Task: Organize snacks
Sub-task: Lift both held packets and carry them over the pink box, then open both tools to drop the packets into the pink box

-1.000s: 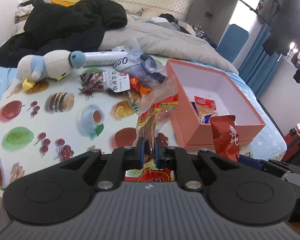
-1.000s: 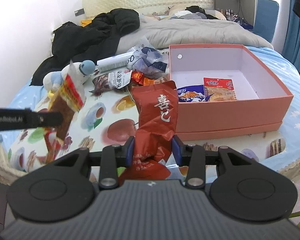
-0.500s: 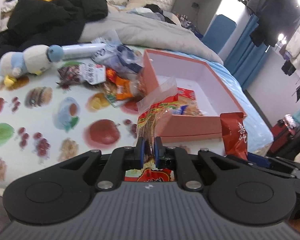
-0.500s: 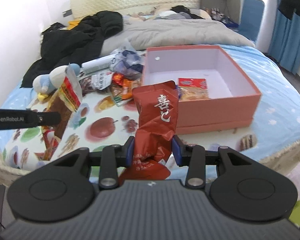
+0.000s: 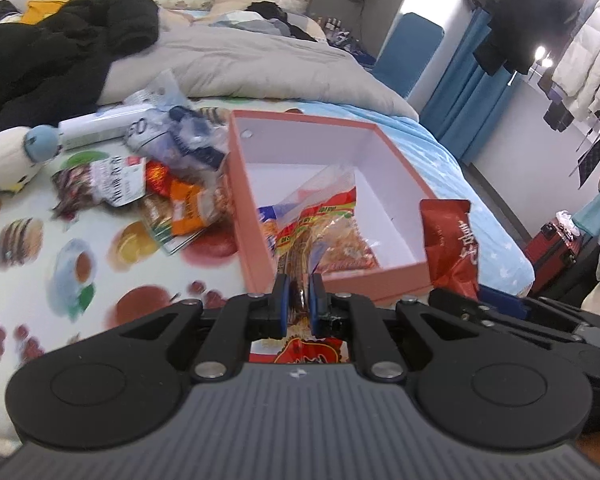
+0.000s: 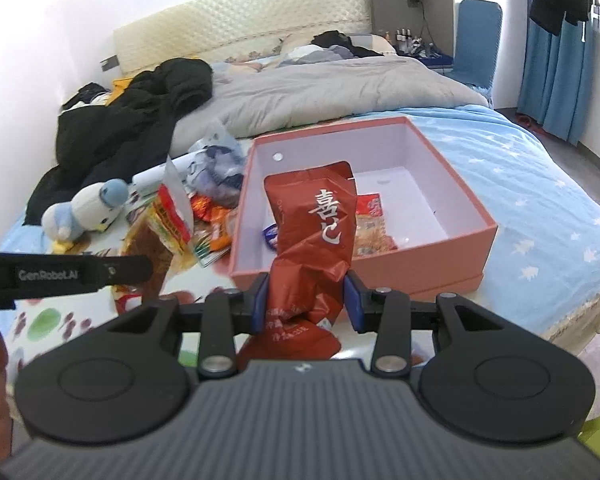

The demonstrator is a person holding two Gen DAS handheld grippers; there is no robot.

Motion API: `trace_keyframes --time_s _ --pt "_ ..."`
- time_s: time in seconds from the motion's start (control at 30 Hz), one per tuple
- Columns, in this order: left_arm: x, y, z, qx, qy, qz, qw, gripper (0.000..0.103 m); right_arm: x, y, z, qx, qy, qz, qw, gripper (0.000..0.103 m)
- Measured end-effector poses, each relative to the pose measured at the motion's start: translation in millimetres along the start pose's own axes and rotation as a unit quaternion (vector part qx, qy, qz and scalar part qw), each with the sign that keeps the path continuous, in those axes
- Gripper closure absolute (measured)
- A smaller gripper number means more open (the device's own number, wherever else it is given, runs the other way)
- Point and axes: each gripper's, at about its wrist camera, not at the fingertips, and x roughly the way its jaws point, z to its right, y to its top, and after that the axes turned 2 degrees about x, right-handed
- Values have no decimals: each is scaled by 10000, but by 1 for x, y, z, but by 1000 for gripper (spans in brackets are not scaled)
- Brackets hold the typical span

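A clear cellophane biscuit packet (image 5: 318, 232) was pinched in the nearly shut left gripper (image 5: 299, 300), and a crinkled red foil pouch (image 6: 312, 240) clamped in the half-open right gripper (image 6: 306, 304), both before the salmon cardboard box (image 6: 452, 248). Carrying was judged underway; release over the box was needed next.

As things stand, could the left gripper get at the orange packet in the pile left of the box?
Probably not yet. The left gripper is shut on a clear-topped snack bag; otherwise nothing blocks the orange packet beside the pink box.
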Motion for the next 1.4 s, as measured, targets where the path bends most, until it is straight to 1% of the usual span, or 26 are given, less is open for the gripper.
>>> trace_keyframes --time_s 0.3,0.47,0.6,0.73,0.9,1.0,1.1,1.13,1.2,1.27,1.3,1.33,1.37,1.4 --pt "61 53 9 234 -138 -119 9996 91 55 32 30 151 -194 -162 9996 61" --pt "97 80 2 227 -204 -354 9989 91 85 47 40 123 -330 -258 9990 61" --pt "125 97 0 237 -237 -459 9984 91 111 57 51 254 -269 -434 9984 61" --pt "152 106 -4 197 -363 -517 9978 91 133 63 57 271 -263 -526 9979 61" --pt "184 114 -9 176 -414 -723 9964 90 165 64 68 385 -356 -703 9961 61" --pt "197 116 -10 212 -434 -789 9957 90 179 64 71 517 -370 -758 9951 60" --pt "207 117 -12 198 -435 -857 9952 89 188 66 70 480 -396 -759 9952 60" --pt "210 117 -13 183 -435 -876 9950 87 191 67 70 485 -399 -768 9951 60" --pt "211 116 -14 161 -397 -896 9951 74 195 68 71 494 -404 -798 9948 60" --pt "209 117 -15 160 -424 -906 9949 64 198 68 71 494 -442 -836 9943 59" --pt "207 117 -14 157 -410 -895 9950 59 198 69 70 473 -509 -847 9940 53" --pt "203 118 -13 188 -390 -842 9955 57 198 69 69 455 -582 -859 9936 49" --pt "199 119 -10 256 -363 -782 9959 56 197 69 68 457 -623 -864 9933 38" --pt "195 119 -8 319 -344 -743 9961 56 194 68 67 478 -636 -850 9932 34"
